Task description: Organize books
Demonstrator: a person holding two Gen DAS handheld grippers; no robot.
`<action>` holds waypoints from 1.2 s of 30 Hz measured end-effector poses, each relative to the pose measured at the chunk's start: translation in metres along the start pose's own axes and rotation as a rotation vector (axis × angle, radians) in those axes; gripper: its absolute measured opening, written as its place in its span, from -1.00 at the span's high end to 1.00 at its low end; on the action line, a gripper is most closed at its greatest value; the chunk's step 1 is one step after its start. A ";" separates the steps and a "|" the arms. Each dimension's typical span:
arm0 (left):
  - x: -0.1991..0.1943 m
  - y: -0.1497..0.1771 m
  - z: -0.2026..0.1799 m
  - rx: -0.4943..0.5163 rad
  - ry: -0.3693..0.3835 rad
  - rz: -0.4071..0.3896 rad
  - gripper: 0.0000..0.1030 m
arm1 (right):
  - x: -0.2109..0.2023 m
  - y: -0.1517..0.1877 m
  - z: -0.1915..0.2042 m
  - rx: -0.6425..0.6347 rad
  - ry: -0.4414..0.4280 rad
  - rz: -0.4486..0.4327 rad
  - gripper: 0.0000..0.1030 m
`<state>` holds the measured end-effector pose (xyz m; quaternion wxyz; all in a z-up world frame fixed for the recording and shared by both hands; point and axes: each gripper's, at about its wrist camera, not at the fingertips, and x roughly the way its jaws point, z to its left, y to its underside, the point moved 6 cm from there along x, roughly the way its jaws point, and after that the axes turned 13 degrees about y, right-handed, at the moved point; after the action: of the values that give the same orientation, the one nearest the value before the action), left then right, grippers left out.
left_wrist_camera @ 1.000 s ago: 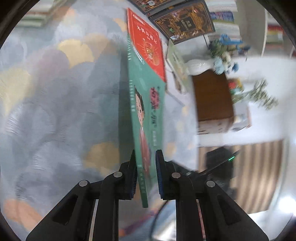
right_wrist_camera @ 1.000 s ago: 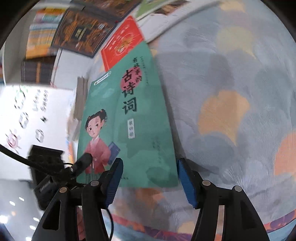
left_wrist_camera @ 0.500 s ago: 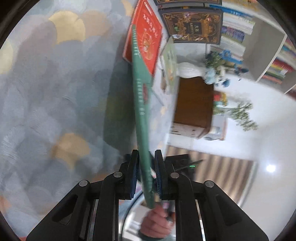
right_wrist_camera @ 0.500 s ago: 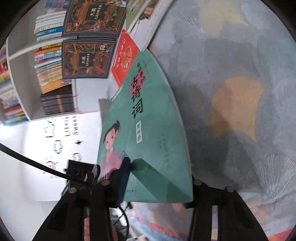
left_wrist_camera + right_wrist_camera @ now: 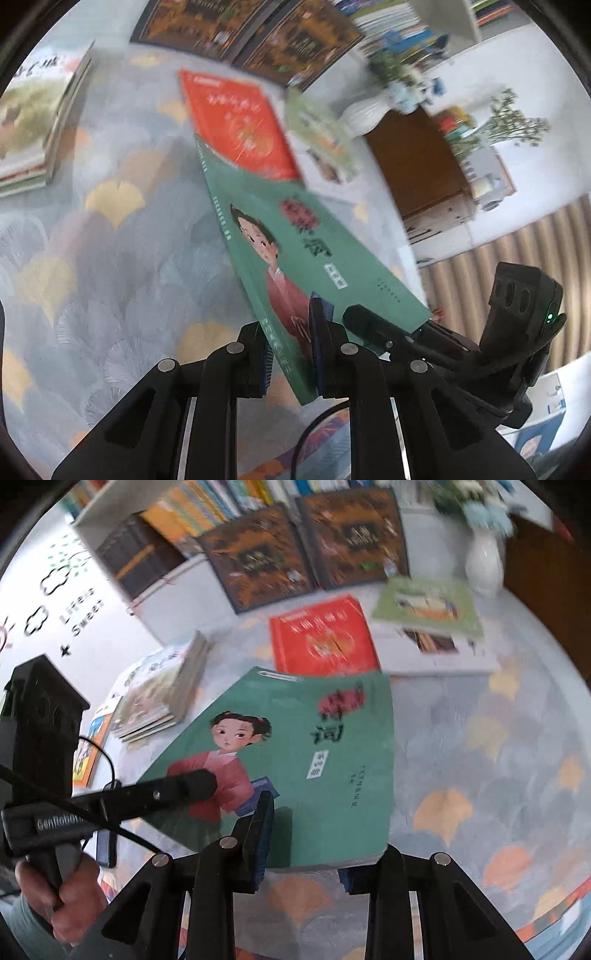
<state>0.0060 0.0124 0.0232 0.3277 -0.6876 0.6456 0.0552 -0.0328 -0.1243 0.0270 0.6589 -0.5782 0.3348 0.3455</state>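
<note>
In the left wrist view, the left gripper (image 5: 291, 350) pinches the near corner of the green book (image 5: 295, 254), jaws narrow on its spine edge; the book's long axis runs toward eleven o'clock, over the red book (image 5: 236, 125) on the patterned cloth (image 5: 92, 258). In the right wrist view, the right gripper (image 5: 306, 842) stands wide, its fingers straddling the green book's (image 5: 295, 746) near edge without clearly clamping it. The cover, a girl in a red robe, tilts above the cloth, and the stack of books (image 5: 162, 690) lies at ten o'clock, nearer the left gripper.

red book (image 5: 236, 122) title blurred, maybe unreadable, left stack (image 5: 33, 122) cut off
</note>
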 end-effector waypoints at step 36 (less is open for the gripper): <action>-0.208 -0.115 0.207 -0.266 -0.122 -0.434 0.75 | 0.117 -0.142 0.303 -0.490 -0.122 0.004 0.32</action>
<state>0.1507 0.2918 0.0086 0.2773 -0.8423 0.4491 0.1094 0.1620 0.1712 0.0363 0.5176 -0.6979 0.2018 0.4520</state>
